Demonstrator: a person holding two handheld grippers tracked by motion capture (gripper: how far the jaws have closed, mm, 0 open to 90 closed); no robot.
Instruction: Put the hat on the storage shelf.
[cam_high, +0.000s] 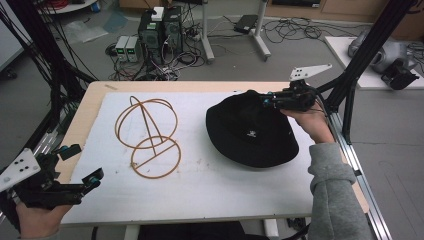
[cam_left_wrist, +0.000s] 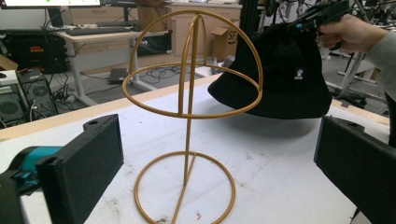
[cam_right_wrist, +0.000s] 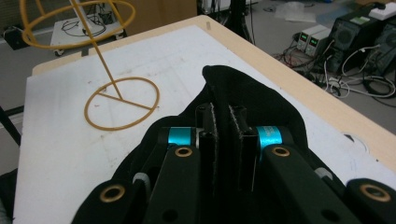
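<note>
1. The tabletop (cam_high: 210, 195), covered in a white sheet, is carrying a black hat (cam_high: 250, 132) on its right half and a gold wire stand (cam_high: 148, 137) on its left half, well apart from each other.
2. The hat is hanging partly raised, its near brim lying on the sheet while its far edge is being pinched.
3. The stand is sitting upright on its ring base, and nothing is touching it.
4. The right claw (cam_right_wrist: 223, 135) is clamping narrowly on a fold of the hat's brim.
5. The left claw (cam_high: 82, 167) is waiting wide open and empty at the near left corner.
6. Risk, as I judge it: the soft brim could be slipping from so small a pinch, or the swinging hat could be knocking the light stand over.
7. A small white logo (cam_left_wrist: 299, 73) is showing on the hat, too small to read.
</note>
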